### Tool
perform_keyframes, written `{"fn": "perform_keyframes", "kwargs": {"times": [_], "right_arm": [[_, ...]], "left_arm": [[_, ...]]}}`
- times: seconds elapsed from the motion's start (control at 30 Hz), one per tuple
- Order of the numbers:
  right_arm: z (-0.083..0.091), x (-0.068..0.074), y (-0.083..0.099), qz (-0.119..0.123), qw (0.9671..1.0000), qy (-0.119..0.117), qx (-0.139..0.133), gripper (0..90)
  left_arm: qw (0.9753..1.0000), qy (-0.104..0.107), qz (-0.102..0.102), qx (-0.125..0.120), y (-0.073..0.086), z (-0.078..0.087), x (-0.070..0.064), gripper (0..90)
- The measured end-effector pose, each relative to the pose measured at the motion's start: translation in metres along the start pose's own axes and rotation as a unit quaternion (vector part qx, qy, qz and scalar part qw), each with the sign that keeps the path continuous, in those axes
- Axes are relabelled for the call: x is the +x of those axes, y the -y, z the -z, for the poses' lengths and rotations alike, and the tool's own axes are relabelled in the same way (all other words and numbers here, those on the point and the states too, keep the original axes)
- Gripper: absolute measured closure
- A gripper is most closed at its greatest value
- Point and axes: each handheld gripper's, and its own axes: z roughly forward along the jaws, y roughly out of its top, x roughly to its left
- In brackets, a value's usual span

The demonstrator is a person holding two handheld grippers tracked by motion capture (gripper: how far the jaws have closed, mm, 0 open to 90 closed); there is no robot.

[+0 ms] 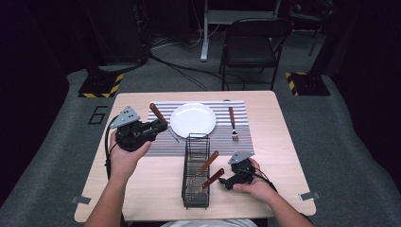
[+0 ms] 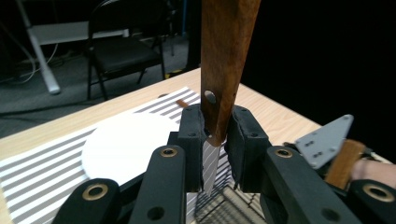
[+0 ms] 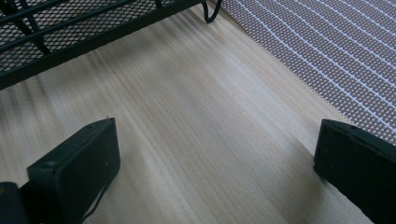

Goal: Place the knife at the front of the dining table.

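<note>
A single numeral, "6" (image 1: 97, 115), stands marked in dark strokes on the grey floor (just beside the surface's (image 1: 142, 189) far left corner).

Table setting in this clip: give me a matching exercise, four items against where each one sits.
Items:
1. knife
2. fork
3. plate
4. rack

Places:
A. on the bare wood, in front of the mat
B. middle of the striped mat
C. clamped in the left tongs
D. on the mat, right of the plate

Pairs: 1-C, 2-D, 3-B, 4-A
</note>
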Motion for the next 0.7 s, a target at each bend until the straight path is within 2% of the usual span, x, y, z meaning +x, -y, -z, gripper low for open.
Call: {"fn": "perform_keyframes", "kwargs": {"times": [0.17,0.2,0.27,0.33,0.43,0.47,0.53,0.67,0.7], "right_arm": [[0.000,0.000,0.000,-0.002,1.0000,0.000,0.000,0.0],[0.000,0.000,0.000,-0.002,1.0000,0.000,0.000,0.0],[0.000,0.000,0.000,-0.002,1.0000,-0.001,0.000,0.0],[0.000,0.001,0.000,-0.005,1.0000,-0.001,0.003,0.0],[0.000,0.001,0.000,-0.004,1.0000,-0.001,0.003,0.0],[0.000,0.001,0.000,-0.004,1.0000,-0.001,0.003,0.0],[0.000,0.001,0.000,-0.004,1.0000,-0.001,0.003,0.0],[0.000,0.001,0.000,-0.004,1.0000,-0.001,0.003,0.0],[0.000,0.001,0.000,-0.004,1.0000,-0.001,0.003,0.0]], "left_arm": [[0.9997,-0.014,0.012,0.013,0.007,-0.007,0.010,76.4],[0.9995,-0.022,0.013,0.018,0.010,-0.010,0.016,76.4],[0.9993,-0.028,0.014,0.021,0.012,-0.012,0.018,76.4],[0.9987,-0.039,0.023,0.025,0.018,-0.016,0.026,76.4],[0.9983,-0.043,0.028,0.029,0.021,-0.018,0.031,76.4],[0.9975,-0.053,0.030,0.035,0.024,-0.021,0.036,76.5],[0.9970,-0.059,0.033,0.037,0.026,-0.022,0.039,76.4],[0.9937,-0.087,0.045,0.055,0.037,-0.027,0.053,76.5],[0.9937,-0.087,0.045,0.055,0.037,-0.027,0.053,76.5]]}}
